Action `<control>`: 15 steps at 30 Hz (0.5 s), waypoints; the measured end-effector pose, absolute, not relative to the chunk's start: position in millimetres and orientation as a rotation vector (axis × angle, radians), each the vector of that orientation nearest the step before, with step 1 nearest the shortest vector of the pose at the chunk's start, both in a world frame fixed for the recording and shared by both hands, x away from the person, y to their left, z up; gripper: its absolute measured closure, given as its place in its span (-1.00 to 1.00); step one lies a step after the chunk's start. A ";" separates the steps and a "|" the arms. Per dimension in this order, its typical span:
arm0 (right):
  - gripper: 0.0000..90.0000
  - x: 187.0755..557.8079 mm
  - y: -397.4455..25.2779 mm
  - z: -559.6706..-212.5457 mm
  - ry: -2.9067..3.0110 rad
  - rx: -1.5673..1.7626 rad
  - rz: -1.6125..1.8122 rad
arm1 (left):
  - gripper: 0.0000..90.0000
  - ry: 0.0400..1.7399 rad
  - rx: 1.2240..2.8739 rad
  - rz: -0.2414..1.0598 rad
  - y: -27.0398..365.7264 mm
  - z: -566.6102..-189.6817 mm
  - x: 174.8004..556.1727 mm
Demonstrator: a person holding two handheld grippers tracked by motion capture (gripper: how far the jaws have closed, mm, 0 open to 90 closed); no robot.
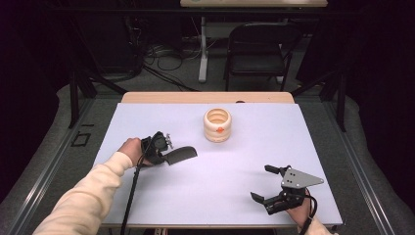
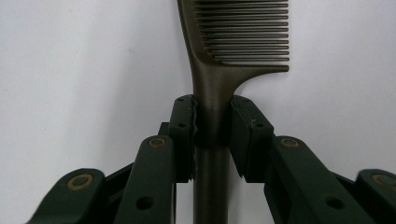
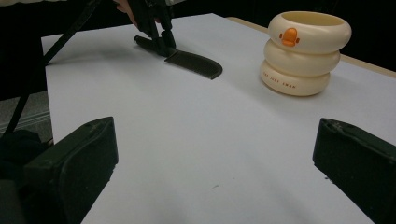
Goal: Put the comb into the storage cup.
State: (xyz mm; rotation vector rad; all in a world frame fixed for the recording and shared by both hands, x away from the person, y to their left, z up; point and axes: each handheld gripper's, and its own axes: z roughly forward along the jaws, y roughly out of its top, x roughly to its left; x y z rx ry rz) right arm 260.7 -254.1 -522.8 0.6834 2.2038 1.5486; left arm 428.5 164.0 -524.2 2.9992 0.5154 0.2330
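At the near right edge of the table (image 1: 147, 196), the right gripper (image 1: 268, 185) rests idle, jaws spread wide and holding nothing. Farther left, the left gripper (image 1: 166, 152) is clamped on the handle of the dark comb (image 1: 181, 154), low over the surface; the grasp step looks complete. Next move, by judgement: carry it to the cream ringed holder (image 1: 218, 125) beyond and tip it upright.

My black left gripper (image 2: 212, 135) clamps a dark brown comb (image 2: 224, 51); upper right, a cream holder (image 3: 303, 51) with an orange mark.
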 end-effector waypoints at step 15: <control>-1.00 260.8 -253.8 -523.0 2.203 0.690 1.548 | 0.60 0.553 2.934 0.249 172.4 -514.7 422.3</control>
